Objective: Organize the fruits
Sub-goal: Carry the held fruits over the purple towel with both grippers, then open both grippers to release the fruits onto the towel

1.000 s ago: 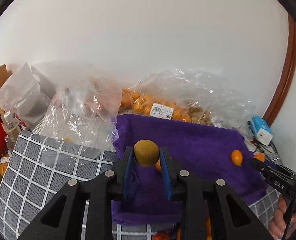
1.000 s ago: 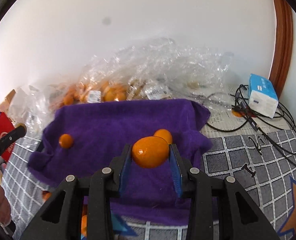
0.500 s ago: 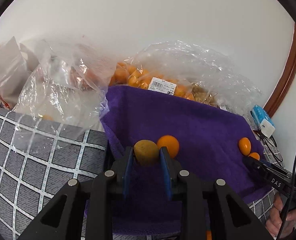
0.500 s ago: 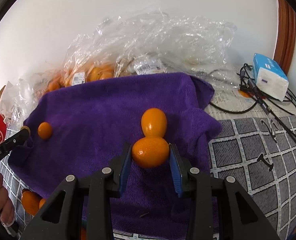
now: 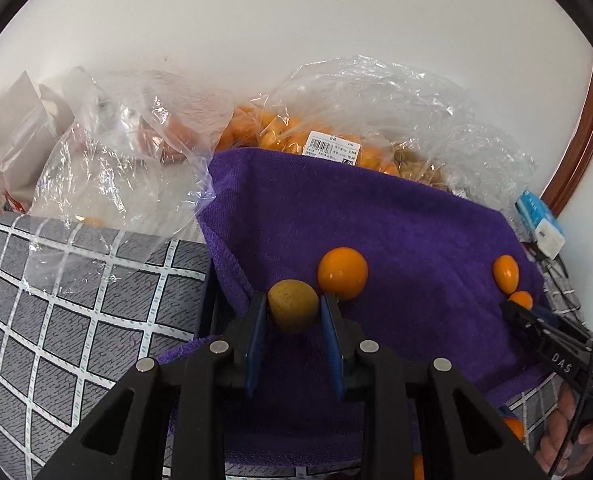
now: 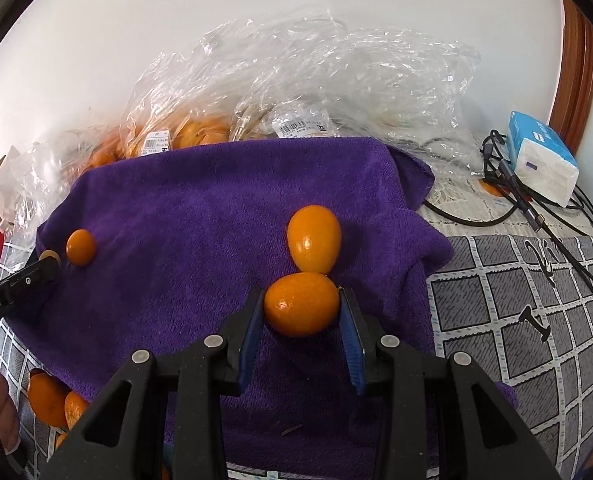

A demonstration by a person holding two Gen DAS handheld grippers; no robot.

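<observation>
My left gripper (image 5: 292, 312) is shut on a brownish-yellow fruit (image 5: 292, 305), low over the purple towel (image 5: 376, 220), just left of a round orange (image 5: 342, 273) lying on it. My right gripper (image 6: 301, 308) is shut on an orange kumquat (image 6: 301, 304), right behind another kumquat (image 6: 314, 238) lying on the towel (image 6: 200, 208). The left gripper's tip (image 6: 36, 270) shows in the right wrist view beside the small orange (image 6: 80, 246). The right gripper's tip (image 5: 516, 312) shows in the left wrist view with its kumquat (image 5: 521, 299) below the lying one (image 5: 505, 273).
Clear plastic bags of oranges (image 5: 316, 140) and crumpled plastic (image 6: 336, 80) lie behind the towel against the white wall. A blue tissue pack (image 6: 540, 160) and black cables (image 6: 536, 208) are at the right. Loose oranges (image 6: 48, 400) sit on the grey checked cloth (image 5: 76, 300).
Both grippers have moved forward and down toward the towel with their fruits still held. The lying oranges now appear closer to the fingertips.
</observation>
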